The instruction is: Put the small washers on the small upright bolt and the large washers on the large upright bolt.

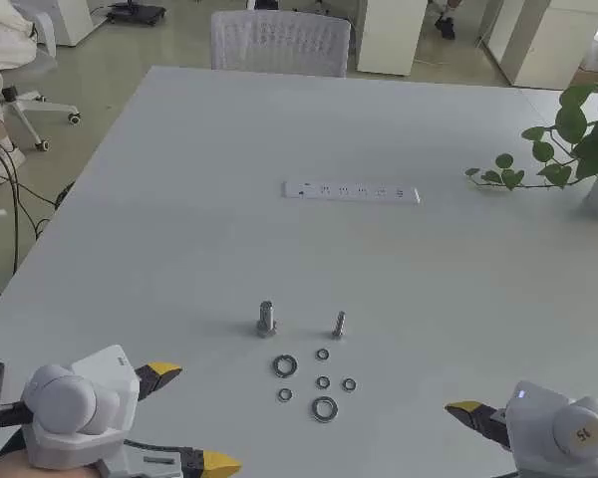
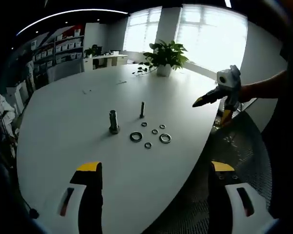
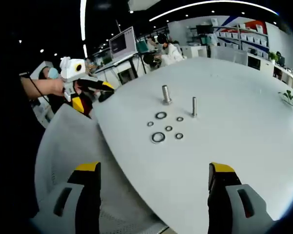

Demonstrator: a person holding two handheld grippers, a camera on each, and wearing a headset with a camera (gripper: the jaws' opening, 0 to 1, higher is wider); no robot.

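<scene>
Six washers (image 1: 323, 382) lie on the tabletop (image 1: 179, 199) at 6 o'clock of the large bolt (image 1: 266, 319) and small bolt (image 1: 339, 324). Your left hand-held gripper (image 2: 156, 166) and right hand-held gripper (image 3: 155, 168) gape wide, empty; pinch one rim, lower it level.

Number, seemingly "15", on round grey cap of right gripper (image 1: 475, 414); nothing else legible.

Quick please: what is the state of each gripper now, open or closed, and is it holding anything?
Left gripper: open, holding nothing.
Right gripper: open, holding nothing.
</scene>
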